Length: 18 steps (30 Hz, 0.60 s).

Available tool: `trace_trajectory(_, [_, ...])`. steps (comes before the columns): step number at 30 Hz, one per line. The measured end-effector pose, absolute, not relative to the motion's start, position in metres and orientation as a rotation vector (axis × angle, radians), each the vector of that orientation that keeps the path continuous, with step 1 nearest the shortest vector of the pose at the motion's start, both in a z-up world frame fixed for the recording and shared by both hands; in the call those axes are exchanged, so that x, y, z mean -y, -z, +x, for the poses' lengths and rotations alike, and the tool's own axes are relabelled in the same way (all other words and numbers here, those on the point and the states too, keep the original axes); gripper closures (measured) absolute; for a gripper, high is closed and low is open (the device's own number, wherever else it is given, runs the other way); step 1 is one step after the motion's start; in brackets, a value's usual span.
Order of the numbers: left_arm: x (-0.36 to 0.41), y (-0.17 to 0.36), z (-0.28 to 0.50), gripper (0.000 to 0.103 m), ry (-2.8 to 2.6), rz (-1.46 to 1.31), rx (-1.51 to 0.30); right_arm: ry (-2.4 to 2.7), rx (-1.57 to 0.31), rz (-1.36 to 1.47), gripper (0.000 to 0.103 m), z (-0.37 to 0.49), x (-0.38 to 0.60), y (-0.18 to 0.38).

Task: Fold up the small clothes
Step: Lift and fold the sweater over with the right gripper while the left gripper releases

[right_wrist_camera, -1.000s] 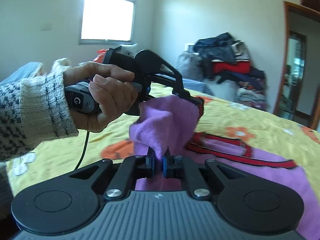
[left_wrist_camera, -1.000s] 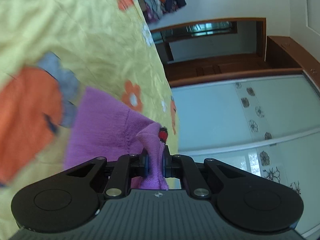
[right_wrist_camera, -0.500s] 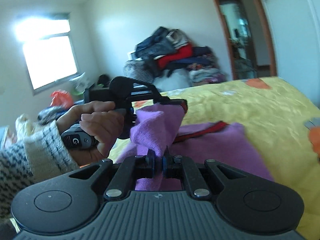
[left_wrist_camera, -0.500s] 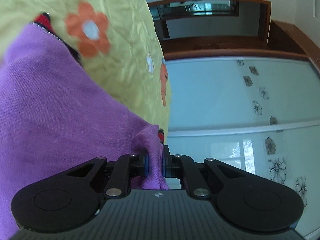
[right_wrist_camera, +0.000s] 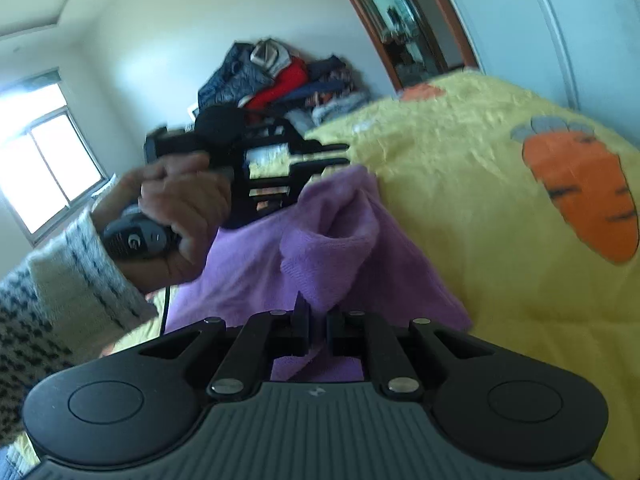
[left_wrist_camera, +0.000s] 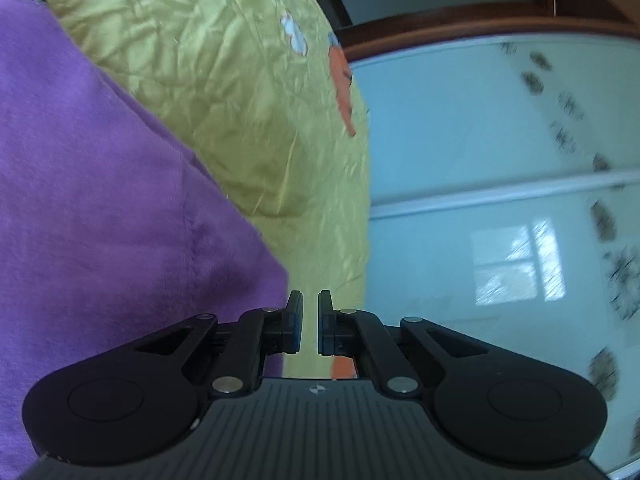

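Left gripper (left_wrist_camera: pixel 310 322) nearly closed on nothing; right gripper (right_wrist_camera: pixel 317 330) pinching purple cloth (right_wrist_camera: pixel 328 256), both angled downward.

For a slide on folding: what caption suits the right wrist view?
Right gripper pinches a purple garment over the yellow bedspread; left gripper hovers beside it.

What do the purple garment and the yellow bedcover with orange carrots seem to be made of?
The purple garment looks like a soft knit, perhaps fleecy: matte, fuzzy surface, limp folds. The yellow bedcover looks like thin woven cloth with a slight sheen: fine sharp creases catch light; the carrots appear printed. Exact fibres can't be told.
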<state>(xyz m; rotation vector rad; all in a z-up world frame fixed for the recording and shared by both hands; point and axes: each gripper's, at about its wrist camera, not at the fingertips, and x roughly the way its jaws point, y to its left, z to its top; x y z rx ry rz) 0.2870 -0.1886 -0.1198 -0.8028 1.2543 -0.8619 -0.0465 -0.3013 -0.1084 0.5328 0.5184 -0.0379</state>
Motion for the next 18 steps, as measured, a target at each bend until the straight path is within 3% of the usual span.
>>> trace_trajectory(1, [0.188, 0.117, 0.284, 0.098, 0.872, -0.783, -1.255, 0.029, -0.549, 0.561, 0.093, -0.045, 0.303, 0.112])
trace_trajectory(2, [0.184, 0.112, 0.28, 0.094, 0.881, -0.765, -1.245, 0.025, -0.572, 0.594, 0.082, -0.045, 0.308, 0.114])
trace_trajectory(3, [0.179, 0.106, 0.276, 0.082, 0.886, -0.745, -1.229, 0.019, -0.583, 0.621, 0.059, -0.047, 0.313, 0.116])
trace_trajectory(4, [0.168, 0.101, 0.27, 0.076, 0.894, -0.73, -1.207, -0.008, -0.571, 0.638, 0.045, -0.049, 0.316, 0.116])
trace_trajectory(5, [0.157, 0.096, 0.264, 0.069, 0.905, -0.726, -1.188, -0.044, -0.539, 0.648, 0.02, -0.054, 0.318, 0.116])
trace_trajectory(6, [0.143, 0.091, 0.256, 0.057, 0.911, -0.717, -1.176, -0.054, -0.514, 0.646, 0.014, -0.055, 0.322, 0.115])
trace_trajectory(7, [0.127, 0.088, 0.246, 0.049, 0.896, -0.704, -1.166, -0.044, -0.506, 0.629, 0.014, -0.057, 0.323, 0.114])
trace_trajectory(8, [0.108, 0.084, 0.236, 0.035, 0.87, -0.69, -1.153, -0.037, -0.501, 0.607, 0.014, -0.058, 0.325, 0.112])
trace_trajectory(11, [0.058, 0.075, 0.2, 0.028, 0.814, -0.61, -1.092, -0.071, -0.485, 0.583, 0.014, -0.055, 0.336, 0.109])
trace_trajectory(13, [0.028, 0.078, 0.182, 0.022, 0.737, -0.566, -1.089, -0.087, -0.518, 0.565, 0.016, -0.045, 0.339, 0.109])
trace_trajectory(14, [0.012, 0.08, 0.175, 0.021, 0.706, -0.574, -1.087, -0.095, -0.543, 0.566, 0.037, -0.041, 0.341, 0.112])
trace_trajectory(15, [-0.001, 0.085, 0.169, 0.02, 0.691, -0.605, -1.084, -0.097, -0.573, 0.573, 0.096, -0.035, 0.342, 0.115])
trace_trajectory(18, [-0.026, 0.095, 0.157, 0.008, 0.63, -0.647, -1.118, -0.072, -0.603, 0.606, 0.096, -0.029, 0.348, 0.118])
